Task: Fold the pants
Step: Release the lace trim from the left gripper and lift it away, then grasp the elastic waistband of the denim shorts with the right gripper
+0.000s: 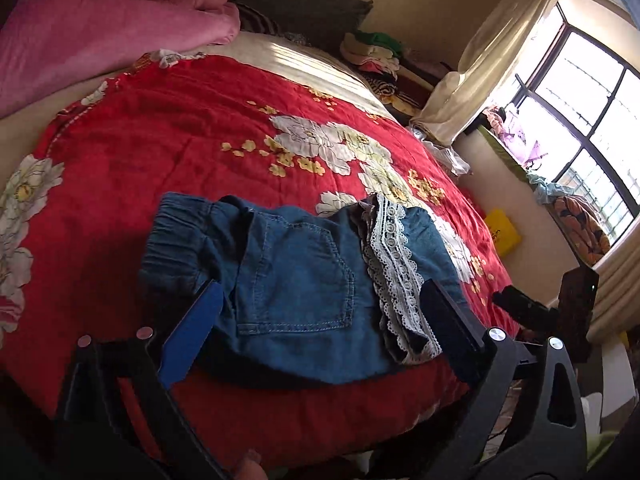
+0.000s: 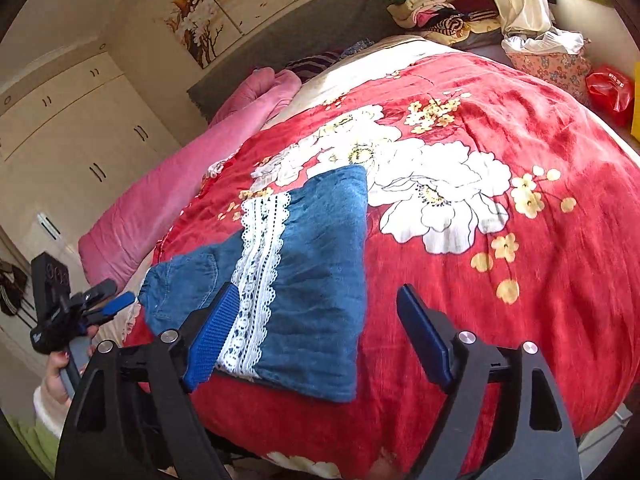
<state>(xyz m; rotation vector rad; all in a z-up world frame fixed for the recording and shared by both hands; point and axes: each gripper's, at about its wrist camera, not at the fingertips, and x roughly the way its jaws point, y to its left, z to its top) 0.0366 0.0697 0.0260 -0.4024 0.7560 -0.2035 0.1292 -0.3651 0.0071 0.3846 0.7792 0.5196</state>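
1. Nearest the left wrist camera, the left gripper shows two blue pads spread wide with nothing clamped; the left pad overlaps the near left edge of the pants in the picture, and whether it touches the cloth cannot be told.
2. One pair of denim pants lies folded on the near part of one red floral blanket, elastic waistband to the left, one back pocket facing up, and one white lace strip running near to far on the right side.
3. One pink quilt sits at the far left, and one pile of clothes at the far right by the window.
4. In the right wrist view, the right gripper also stands wide and holds nothing; its left pad overlaps the lace strip, its right pad is over bare blanket.
5. The pants lie at the near left of the blanket, tapering toward the far end.
6. At the left edge, a hand holds the left gripper.
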